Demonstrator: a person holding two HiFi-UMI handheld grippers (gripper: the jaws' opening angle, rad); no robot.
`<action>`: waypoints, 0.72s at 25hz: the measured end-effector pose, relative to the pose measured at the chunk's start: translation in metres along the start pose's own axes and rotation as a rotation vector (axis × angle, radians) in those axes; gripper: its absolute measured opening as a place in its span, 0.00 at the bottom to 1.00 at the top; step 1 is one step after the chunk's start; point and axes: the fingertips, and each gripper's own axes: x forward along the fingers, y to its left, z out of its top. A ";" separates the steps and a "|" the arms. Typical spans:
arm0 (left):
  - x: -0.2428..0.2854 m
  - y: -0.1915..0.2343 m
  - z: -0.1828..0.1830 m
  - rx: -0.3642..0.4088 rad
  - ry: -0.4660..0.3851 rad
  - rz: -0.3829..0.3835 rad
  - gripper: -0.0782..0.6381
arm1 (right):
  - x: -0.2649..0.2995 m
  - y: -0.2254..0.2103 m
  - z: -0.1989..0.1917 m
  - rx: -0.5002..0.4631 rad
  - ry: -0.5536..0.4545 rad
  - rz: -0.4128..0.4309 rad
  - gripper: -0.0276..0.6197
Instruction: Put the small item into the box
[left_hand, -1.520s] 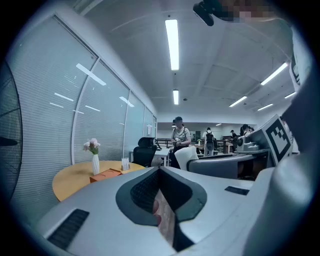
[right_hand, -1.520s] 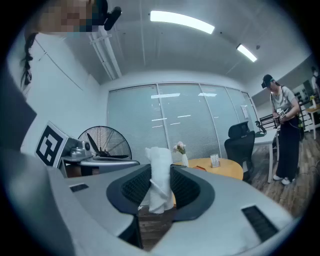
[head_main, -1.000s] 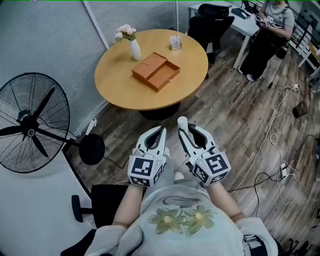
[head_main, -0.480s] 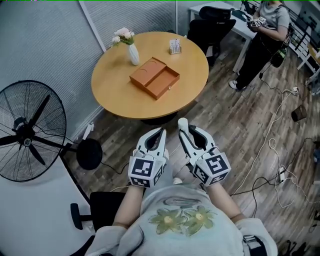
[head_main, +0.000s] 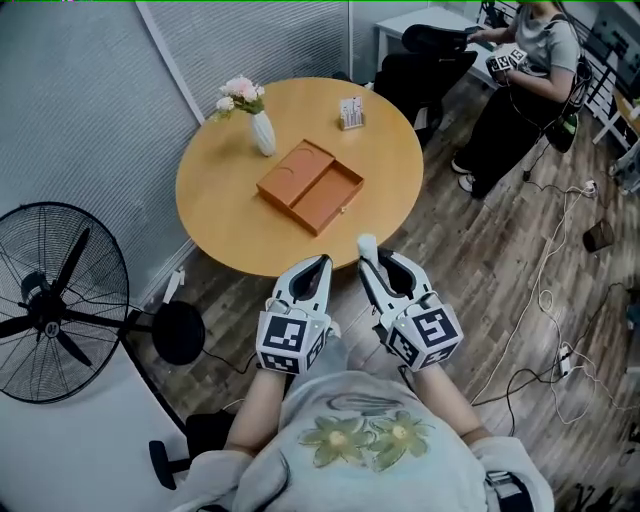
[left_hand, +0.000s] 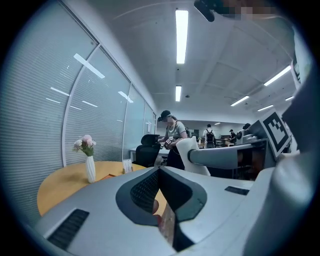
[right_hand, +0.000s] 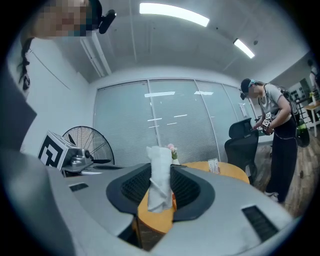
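Risk first: the white item (right_hand: 160, 175) stands upright, clamped between the right gripper's (right_hand: 161, 192) fingers with its top poking past the tips. It looks soft, so it could probably sag or slip out if the grip eases early. The box (head_main: 308, 186) lies open on the table (head_main: 225, 215), well ahead of the fingertips and slightly to their left. Letting go short of it would likely drop the item on the floor. The right gripper points roughly level toward the table. The left gripper (head_main: 322, 262) sits just beside it, fingers closed together, apparently empty.
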 end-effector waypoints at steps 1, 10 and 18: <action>0.008 0.009 0.003 0.002 0.000 -0.002 0.12 | 0.011 -0.005 0.004 -0.004 -0.004 -0.004 0.24; 0.071 0.093 0.017 -0.003 -0.001 -0.015 0.12 | 0.107 -0.044 0.029 -0.028 -0.025 -0.043 0.24; 0.103 0.151 0.021 -0.015 -0.010 -0.024 0.12 | 0.166 -0.064 0.028 -0.047 -0.010 -0.075 0.24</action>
